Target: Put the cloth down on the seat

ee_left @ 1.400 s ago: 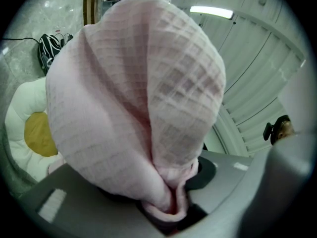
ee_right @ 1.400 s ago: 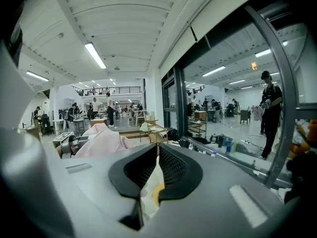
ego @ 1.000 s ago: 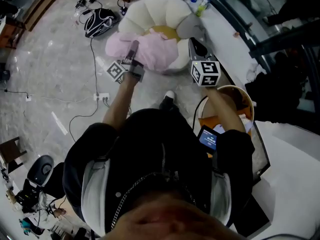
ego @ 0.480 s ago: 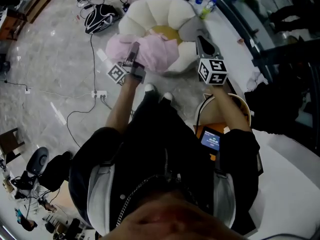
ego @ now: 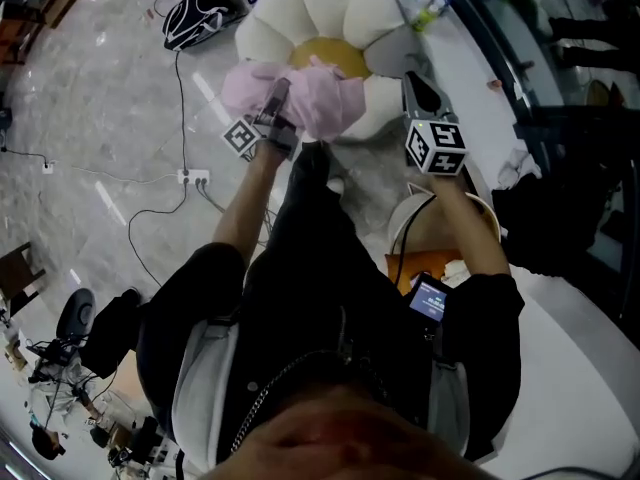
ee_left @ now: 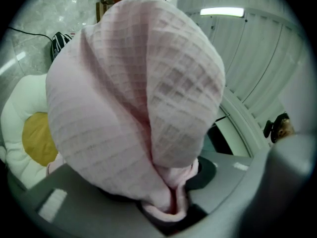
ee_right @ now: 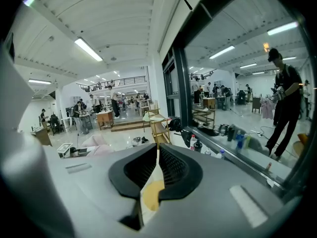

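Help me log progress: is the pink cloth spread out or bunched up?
Bunched: the pink cloth is gathered into folds, pinched by the left gripper.

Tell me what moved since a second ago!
The person stepped forward, and the left gripper carried the pink cloth a little further over the flower seat, toward its yellow middle. The cloth is still clamped, not let go. The right gripper stays shut and empty beside the seat.

Pale glossy floor; black cable to power strip; ceiling strip lights; glass partition
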A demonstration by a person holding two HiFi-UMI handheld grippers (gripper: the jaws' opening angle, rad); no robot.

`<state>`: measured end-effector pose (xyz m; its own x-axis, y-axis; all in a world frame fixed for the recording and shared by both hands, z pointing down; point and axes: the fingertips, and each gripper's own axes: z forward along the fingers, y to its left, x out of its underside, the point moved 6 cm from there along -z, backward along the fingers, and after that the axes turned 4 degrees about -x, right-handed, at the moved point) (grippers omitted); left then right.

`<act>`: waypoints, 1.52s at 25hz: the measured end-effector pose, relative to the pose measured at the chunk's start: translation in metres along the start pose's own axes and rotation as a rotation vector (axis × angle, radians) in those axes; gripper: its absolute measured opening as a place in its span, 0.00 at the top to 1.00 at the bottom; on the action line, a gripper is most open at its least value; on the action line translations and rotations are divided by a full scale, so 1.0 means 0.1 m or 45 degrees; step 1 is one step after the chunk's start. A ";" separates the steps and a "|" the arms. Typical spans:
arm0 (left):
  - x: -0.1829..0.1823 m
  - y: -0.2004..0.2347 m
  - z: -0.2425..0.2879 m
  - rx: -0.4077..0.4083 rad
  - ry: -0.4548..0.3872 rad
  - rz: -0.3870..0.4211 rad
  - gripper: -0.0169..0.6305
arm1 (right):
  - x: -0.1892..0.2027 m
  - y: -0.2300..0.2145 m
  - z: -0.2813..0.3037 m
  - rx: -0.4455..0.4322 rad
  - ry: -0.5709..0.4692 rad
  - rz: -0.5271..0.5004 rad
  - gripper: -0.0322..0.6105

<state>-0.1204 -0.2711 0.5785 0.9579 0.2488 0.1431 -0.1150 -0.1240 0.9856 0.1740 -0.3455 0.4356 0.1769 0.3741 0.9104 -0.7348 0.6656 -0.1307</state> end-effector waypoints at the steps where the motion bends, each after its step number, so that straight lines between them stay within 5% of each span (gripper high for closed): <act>1: -0.03 0.10 0.07 -0.008 0.005 -0.006 0.63 | 0.01 -0.02 0.07 -0.002 0.018 -0.001 0.95; 12: -0.34 1.10 0.80 0.047 0.098 0.008 0.63 | 0.24 -0.28 0.90 0.031 0.027 0.004 0.95; 29: -0.56 2.58 1.51 0.062 0.320 0.020 0.63 | 1.63 -0.67 1.86 0.255 0.065 0.277 0.95; 38: -0.52 3.16 1.93 0.087 0.372 0.046 0.63 | 1.97 -0.86 2.27 0.296 0.038 0.234 0.95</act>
<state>-0.1556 -0.5091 0.8655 0.8363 0.5074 0.2077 -0.1201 -0.2000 0.9724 0.1234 -0.4754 0.7156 0.0437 0.4960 0.8672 -0.8858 0.4206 -0.1960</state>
